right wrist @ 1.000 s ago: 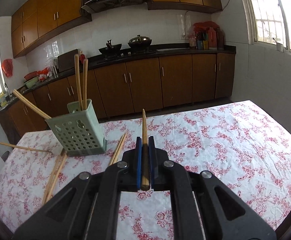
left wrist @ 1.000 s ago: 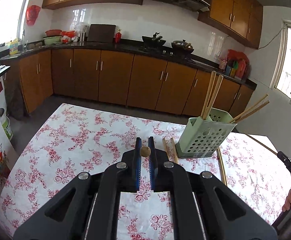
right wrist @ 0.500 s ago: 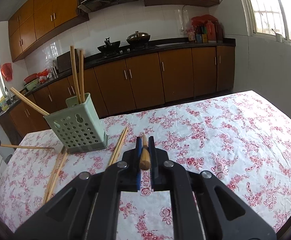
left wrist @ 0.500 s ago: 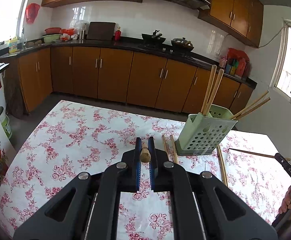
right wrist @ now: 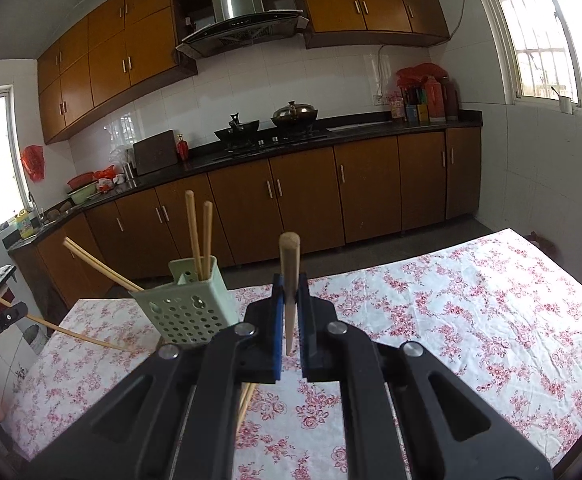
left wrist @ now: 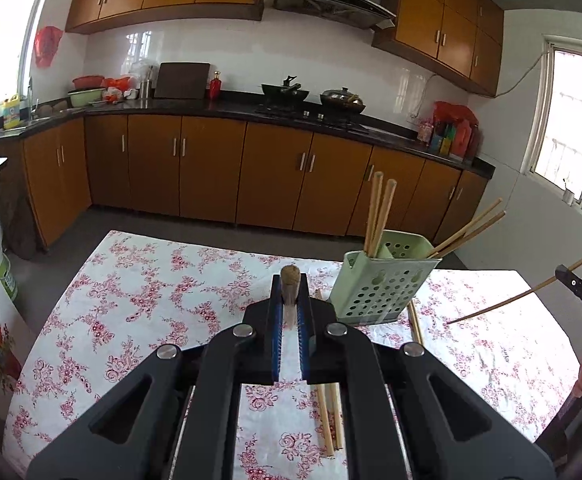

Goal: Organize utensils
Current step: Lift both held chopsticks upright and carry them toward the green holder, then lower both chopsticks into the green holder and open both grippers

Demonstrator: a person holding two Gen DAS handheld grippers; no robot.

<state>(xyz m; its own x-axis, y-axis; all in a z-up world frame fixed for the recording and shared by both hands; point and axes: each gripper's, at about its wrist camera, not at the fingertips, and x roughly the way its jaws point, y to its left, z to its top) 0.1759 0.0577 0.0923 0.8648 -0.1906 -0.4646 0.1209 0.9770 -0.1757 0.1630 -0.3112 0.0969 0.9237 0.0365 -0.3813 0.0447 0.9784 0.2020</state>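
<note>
Two grippers hang above the flowered table (left wrist: 139,280), each clamped on one chopstick, thick end up, so the sticks can drop tip first into the green holder (left wrist: 383,288). Four sticks already stand in that holder, two upright and two leaning. The left gripper (left wrist: 290,308) holds its chopstick (left wrist: 290,280) just left of the holder; the right gripper (right wrist: 289,312) grasps its chopstick (right wrist: 289,276) just right of it. Loose chopsticks (left wrist: 329,420) lie in front of the holder, likely next.

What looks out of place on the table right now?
Loose chopsticks lie flat on the cloth beside the green holder instead of standing in it. In the holder, two chopsticks lean far over the rim.
</note>
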